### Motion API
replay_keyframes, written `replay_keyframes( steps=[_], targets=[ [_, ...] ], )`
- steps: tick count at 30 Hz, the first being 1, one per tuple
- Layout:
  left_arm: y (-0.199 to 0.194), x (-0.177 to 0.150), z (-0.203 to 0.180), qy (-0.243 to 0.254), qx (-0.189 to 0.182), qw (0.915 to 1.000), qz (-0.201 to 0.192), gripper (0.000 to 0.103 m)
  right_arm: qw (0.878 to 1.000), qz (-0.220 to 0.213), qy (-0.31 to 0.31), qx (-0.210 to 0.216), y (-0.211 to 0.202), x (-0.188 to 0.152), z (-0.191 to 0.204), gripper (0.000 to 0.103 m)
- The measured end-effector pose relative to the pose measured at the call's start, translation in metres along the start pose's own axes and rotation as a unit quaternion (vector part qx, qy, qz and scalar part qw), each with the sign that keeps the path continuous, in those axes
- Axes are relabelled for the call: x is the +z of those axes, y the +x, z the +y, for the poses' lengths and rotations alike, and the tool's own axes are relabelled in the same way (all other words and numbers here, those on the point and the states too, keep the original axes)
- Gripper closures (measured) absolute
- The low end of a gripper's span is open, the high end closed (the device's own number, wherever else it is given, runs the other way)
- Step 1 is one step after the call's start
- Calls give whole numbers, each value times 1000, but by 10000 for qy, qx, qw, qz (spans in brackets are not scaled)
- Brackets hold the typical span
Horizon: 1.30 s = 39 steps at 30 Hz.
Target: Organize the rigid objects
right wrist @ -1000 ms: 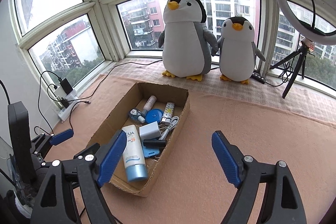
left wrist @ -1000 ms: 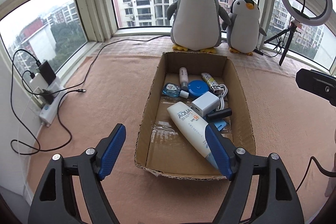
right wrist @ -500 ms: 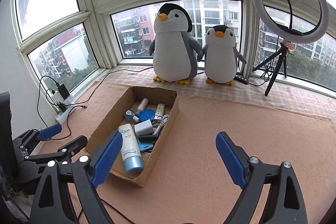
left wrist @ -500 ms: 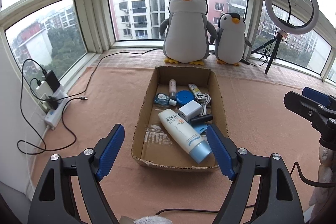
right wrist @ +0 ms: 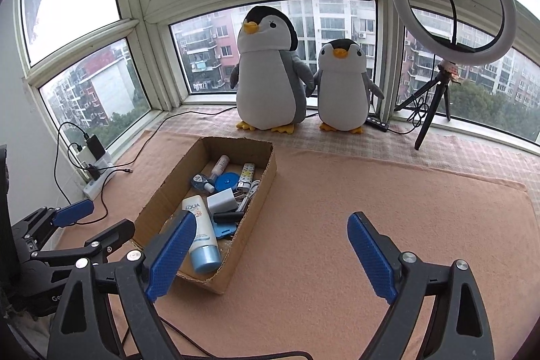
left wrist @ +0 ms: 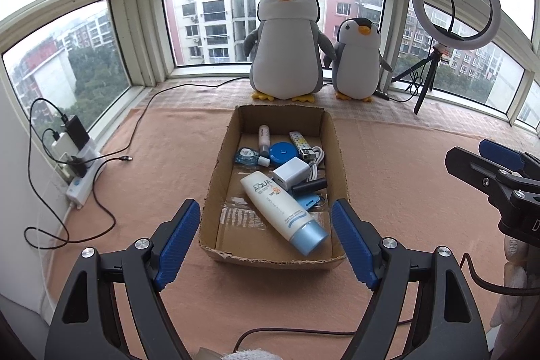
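Note:
A cardboard box (left wrist: 341,157) (right wrist: 263,177) lies on the pink mat and holds several small items. Among them are a white sunscreen tube (left wrist: 280,208) (right wrist: 199,228), a white charger (left wrist: 291,172) (right wrist: 221,199), a blue round tape (left wrist: 282,152), a black tube (left wrist: 308,186) and a patterned lighter (left wrist: 299,140). My left gripper (left wrist: 266,242) hangs open just in front of the box's near edge, nothing between its fingers. My right gripper (right wrist: 270,255) is open too, to the right of the box above the bare mat, holding nothing.
Two penguin plush toys (left wrist: 287,46) (left wrist: 359,56) stand on the sill behind the box. A ring light on a tripod (left wrist: 452,12) is at the back right. A power strip with cables (left wrist: 81,174) lies at the left wall. Open mat (right wrist: 388,191) lies right of the box.
Both grippers have pulled back and risen, so the box looks smaller and farther away. Both stay open. The items in the box have not moved.

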<state>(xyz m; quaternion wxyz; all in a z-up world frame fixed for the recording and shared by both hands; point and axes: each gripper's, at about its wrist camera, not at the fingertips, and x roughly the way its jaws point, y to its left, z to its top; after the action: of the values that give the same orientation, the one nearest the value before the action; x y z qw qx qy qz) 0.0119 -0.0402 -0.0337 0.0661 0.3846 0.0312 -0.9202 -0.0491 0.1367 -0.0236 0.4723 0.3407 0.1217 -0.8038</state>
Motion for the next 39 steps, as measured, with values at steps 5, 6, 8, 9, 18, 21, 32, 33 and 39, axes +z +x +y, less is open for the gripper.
replay_keyframes(
  steps=[5, 6, 8, 9, 18, 21, 32, 33, 39],
  targets=[
    [1, 0, 0, -21, -17, 10000, 21, 22, 10000, 22, -24, -30, 1, -1, 0, 14],
    [1, 0, 0, -20, -20, 10000, 22, 22, 10000, 26, -28, -30, 2, -1, 1, 14],
    [1, 0, 0, -20, -16, 10000, 24, 22, 10000, 39, -43, -42, 3, -1, 2, 14],
    [1, 0, 0, -22, -17, 10000, 26, 22, 10000, 42, -50, -47, 3, -1, 2, 14],
    [1, 1, 0, -33, -27, 10000, 34, 22, 9999, 70, -36, -69, 5, -2, -2, 14],
    [2, 1, 0, -35, -31, 10000, 44, 22, 9999, 75, -45, -69, 5, -2, -3, 14],
    [2, 1, 0, -36, -37, 10000, 49, 22, 9999, 80, -58, -77, 5, -2, -3, 14],
    [2, 1, 1, -40, -36, 10000, 50, 22, 9999, 84, -61, -78, 5, -2, -3, 14],
    [3, 0, 0, -42, -60, 9999, 80, 22, 9999, 121, -78, -94, 7, -4, -1, 14]
  ],
)
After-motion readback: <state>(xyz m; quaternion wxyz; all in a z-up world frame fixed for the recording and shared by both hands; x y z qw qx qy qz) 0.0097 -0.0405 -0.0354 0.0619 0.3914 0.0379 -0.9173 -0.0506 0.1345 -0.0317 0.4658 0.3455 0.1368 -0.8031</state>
